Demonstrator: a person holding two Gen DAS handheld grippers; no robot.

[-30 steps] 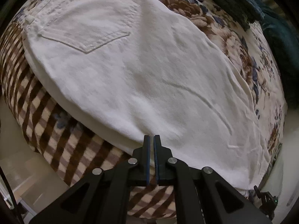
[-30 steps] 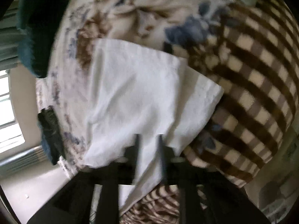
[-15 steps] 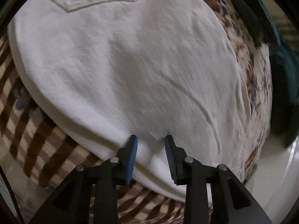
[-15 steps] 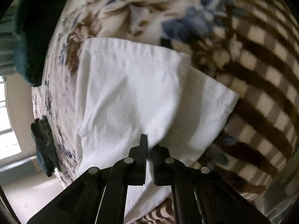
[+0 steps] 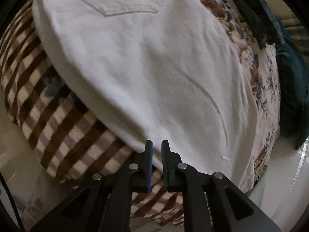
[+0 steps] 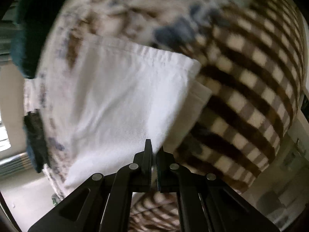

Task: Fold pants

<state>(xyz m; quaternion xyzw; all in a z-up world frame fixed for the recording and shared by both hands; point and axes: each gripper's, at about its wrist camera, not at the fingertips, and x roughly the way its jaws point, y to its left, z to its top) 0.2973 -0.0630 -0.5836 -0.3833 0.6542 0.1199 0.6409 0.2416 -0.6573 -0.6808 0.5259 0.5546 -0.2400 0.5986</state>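
Left wrist: pants point(image 5: 154, 67) run lengthwise, pocket end far.

No text, label, brand, number or sign can be read in either wrist view. The white pants point(image 5: 154, 67) ahead of the left gripper point(image 5: 156, 145) show only plain stitching on the back pocket point(image 5: 123, 2), and the blanket point(image 6: 251, 77) ahead of the right gripper point(image 6: 154, 148) bears only checks and flowers, blurred there.
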